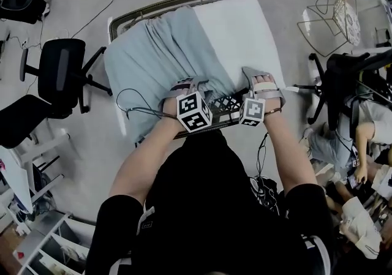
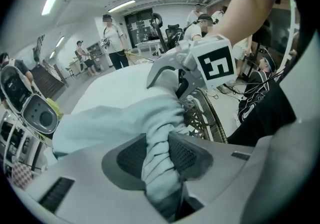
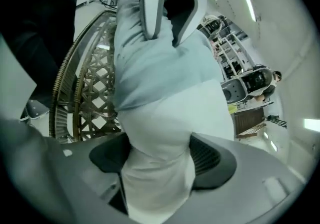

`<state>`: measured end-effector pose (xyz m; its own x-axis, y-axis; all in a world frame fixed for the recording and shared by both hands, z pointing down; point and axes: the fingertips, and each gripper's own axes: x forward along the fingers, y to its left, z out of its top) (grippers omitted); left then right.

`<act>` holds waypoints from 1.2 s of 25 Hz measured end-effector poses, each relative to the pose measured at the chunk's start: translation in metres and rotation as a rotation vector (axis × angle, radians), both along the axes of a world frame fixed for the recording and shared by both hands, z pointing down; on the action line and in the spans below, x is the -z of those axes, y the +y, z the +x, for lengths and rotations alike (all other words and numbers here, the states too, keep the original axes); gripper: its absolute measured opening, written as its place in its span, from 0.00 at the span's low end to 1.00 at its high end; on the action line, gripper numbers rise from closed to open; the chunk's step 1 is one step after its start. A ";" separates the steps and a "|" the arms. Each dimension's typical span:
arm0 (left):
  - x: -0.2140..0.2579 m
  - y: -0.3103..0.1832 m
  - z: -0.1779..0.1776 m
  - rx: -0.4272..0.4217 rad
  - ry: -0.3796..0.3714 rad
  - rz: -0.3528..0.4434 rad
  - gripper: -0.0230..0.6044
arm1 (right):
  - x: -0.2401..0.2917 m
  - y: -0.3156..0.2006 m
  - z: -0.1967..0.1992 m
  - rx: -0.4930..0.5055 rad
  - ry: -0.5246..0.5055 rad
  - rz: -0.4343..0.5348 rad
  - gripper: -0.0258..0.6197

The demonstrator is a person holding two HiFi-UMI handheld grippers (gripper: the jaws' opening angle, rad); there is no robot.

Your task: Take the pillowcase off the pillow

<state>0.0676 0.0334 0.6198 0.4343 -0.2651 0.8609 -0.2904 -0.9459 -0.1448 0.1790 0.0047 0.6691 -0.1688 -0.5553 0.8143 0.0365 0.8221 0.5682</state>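
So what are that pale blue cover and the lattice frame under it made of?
The pillowcase looks like soft matte cloth, perhaps cotton: it bunches into folds. The lattice frame looks like woven rattan, brown strands, wound rim; possibly imitation.

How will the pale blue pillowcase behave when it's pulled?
Probably floppy: the pillowcase bunches into folds between the left gripper's pads. Likely light, since it wrinkles loosely over the white pillow. It may drag where it wraps the pillow.

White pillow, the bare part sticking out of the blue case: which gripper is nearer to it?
Right. The right gripper has the white pillow between its jaws at the corner, pads against it; the left gripper is clamped on the bunched pillowcase alongside.
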 end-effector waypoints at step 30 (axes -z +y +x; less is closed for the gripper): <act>0.050 0.042 -0.164 0.192 -0.183 0.094 0.06 | 0.121 -0.023 -0.059 -0.093 -0.331 -0.487 0.26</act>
